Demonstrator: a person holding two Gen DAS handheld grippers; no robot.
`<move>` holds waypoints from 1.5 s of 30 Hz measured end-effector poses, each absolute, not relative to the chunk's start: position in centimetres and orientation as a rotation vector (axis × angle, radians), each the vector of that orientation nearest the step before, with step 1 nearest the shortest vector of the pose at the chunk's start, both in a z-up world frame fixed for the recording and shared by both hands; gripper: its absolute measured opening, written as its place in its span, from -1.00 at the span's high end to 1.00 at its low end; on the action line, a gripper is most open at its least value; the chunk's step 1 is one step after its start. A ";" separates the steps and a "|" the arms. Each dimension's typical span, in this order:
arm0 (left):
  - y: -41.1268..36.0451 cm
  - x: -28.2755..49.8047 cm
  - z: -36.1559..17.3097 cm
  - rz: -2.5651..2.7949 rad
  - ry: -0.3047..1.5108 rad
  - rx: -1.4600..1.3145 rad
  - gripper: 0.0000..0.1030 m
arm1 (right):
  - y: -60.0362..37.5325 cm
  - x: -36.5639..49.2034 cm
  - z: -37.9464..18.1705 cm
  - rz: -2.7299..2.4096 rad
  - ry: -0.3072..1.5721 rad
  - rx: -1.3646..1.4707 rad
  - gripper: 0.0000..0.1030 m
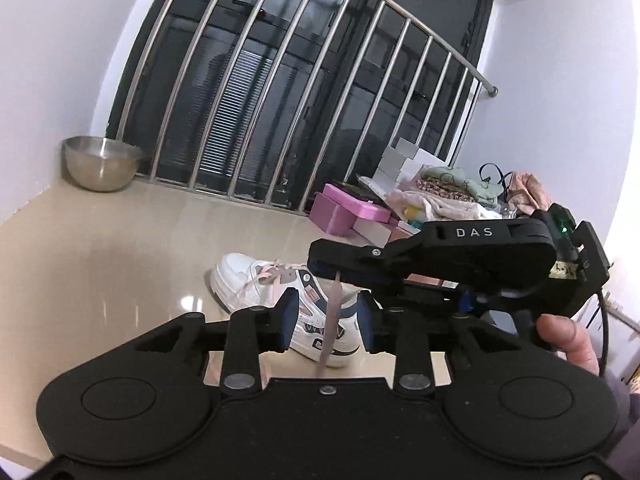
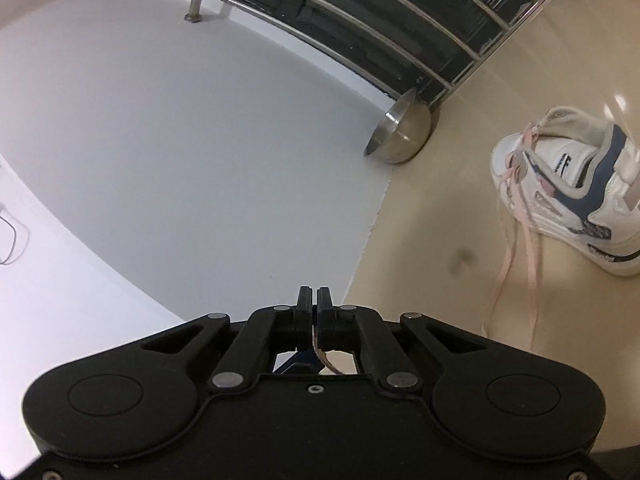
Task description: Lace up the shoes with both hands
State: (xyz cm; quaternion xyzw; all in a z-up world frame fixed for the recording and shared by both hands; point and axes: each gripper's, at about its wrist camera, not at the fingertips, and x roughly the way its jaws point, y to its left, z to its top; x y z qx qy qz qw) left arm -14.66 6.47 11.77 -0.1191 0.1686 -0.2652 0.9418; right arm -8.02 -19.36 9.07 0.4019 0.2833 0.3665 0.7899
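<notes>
Your right gripper (image 1: pixel 320 266) pinches the pink lace (image 1: pixel 331 320) so it hangs taut between the spread fingers of your left gripper (image 1: pixel 328 320), ready for a handover; the shoe (image 1: pixel 280 300) sits below on the floor (image 1: pixel 120 260)

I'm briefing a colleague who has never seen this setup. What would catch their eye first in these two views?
First, the right gripper, crossing in from the right with its jaws shut on a pink shoelace that hangs between the open jaws of the left gripper. Behind it a white sneaker lies on the glossy beige floor, with a steel bowl in the far left corner by the railing.
</notes>
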 end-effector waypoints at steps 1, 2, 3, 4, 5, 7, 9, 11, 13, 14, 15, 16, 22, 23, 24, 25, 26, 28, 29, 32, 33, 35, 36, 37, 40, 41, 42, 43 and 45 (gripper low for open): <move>6.4 -14.7 11.8 -0.546 0.344 -0.243 0.39 | -19.3 -8.1 9.1 0.788 0.611 0.865 0.99; 6.3 -14.7 11.8 -0.549 0.343 -0.241 0.40 | -19.4 -8.3 9.1 0.788 0.613 0.867 0.99; 6.1 -14.7 11.8 -0.551 0.341 -0.235 0.48 | -19.4 -8.3 9.1 0.787 0.616 0.874 0.99; 6.0 -14.6 11.8 -0.549 0.339 -0.229 0.51 | -19.3 -8.2 9.0 0.788 0.618 0.878 0.99; 5.9 -14.6 11.8 -0.546 0.339 -0.225 0.52 | -19.2 -8.1 9.0 0.788 0.618 0.882 0.99; 5.8 -14.7 11.9 -0.543 0.335 -0.219 0.59 | -19.2 -8.2 9.1 0.784 0.618 0.879 0.99; 5.6 -14.8 12.0 -0.543 0.335 -0.207 0.69 | -19.0 -7.9 9.1 0.782 0.617 0.881 0.99; 5.3 -14.9 12.1 -0.523 0.331 -0.187 0.69 | -18.9 -7.8 9.0 0.777 0.617 0.884 0.99; 5.0 -15.2 12.2 -0.496 0.316 -0.163 0.69 | -19.0 -8.0 9.0 0.769 0.617 0.884 0.99; 4.9 -15.3 12.3 -0.484 0.309 -0.151 0.69 | -19.1 -8.0 8.9 0.763 0.615 0.888 0.99; 4.8 -15.5 12.4 -0.478 0.304 -0.139 0.69 | -19.3 -8.1 8.9 0.756 0.613 0.893 0.99; 4.6 -15.6 12.4 -0.478 0.300 -0.127 0.69 | -19.3 -8.1 8.9 0.750 0.611 0.896 0.99; 3.8 -15.7 12.2 -0.494 0.300 -0.105 0.69 | -19.5 -8.1 9.1 0.750 0.605 0.908 0.99; 3.7 -15.7 12.2 -0.494 0.299 -0.101 0.70 | -19.5 -8.2 9.1 0.751 0.604 0.911 0.99; 3.6 -15.7 12.2 -0.493 0.298 -0.100 0.84 | -19.5 -8.2 9.1 0.749 0.603 0.913 0.99; 3.6 -15.6 12.1 -0.489 0.300 -0.102 0.88 | -19.6 -8.2 9.2 0.747 0.602 0.913 0.97; 3.7 -15.5 12.1 -0.484 0.303 -0.109 0.90 | -19.5 -8.2 9.2 0.748 0.602 0.913 0.96; 3.9 -15.3 12.0 -0.485 0.312 -0.123 0.93 | -19.5 -8.3 9.3 0.754 0.603 0.912 0.94; 4.0 -15.3 12.0 -0.485 0.315 -0.128 0.94 | -19.4 -8.3 9.3 0.755 0.603 0.912 0.93; 4.2 -15.1 11.8 -0.485 0.327 -0.153 0.94 | -19.4 -8.4 9.2 0.755 0.603 0.910 0.92; 4.4 -15.0 11.7 -0.488 0.334 -0.168 0.94 | -19.4 -8.4 9.2 0.754 0.604 0.910 0.92; 4.8 -14.8 11.6 -0.493 0.342 -0.203 0.95 | -19.4 -8.4 9.3 0.753 0.600 0.903 0.91; 5.1 -14.6 11.5 -0.492 0.348 -0.222 0.95 | -19.4 -8.5 9.4 0.754 0.595 0.897 0.88; 5.4 -14.4 11.3 -0.480 0.351 -0.234 0.95 | -19.4 -8.6 9.6 0.755 0.586 0.880 0.82; 6.5 -13.4 11.0 -0.401 0.367 -0.243 0.95 | -19.9 -9.1 11.0 0.707 0.521 0.746 0.52; 7.1 -13.0 11.0 -0.367 0.374 -0.249 0.95 | -20.2 -9.1 11.5 0.653 0.480 0.668 0.38; 7.8 -12.6 11.0 -0.331 0.379 -0.263 0.94 | -20.6 -9.1 12.0 0.592 0.437 0.586 0.30; 8.7 -12.3 11.1 -0.293 0.378 -0.278 0.94 | -20.7 -8.9 12.4 0.502 0.392 0.461 0.18; 10.3 -11.8 11.5 -0.221 0.370 -0.304 0.95 | -19.8 -7.7 12.5 0.311 0.348 0.178 0.13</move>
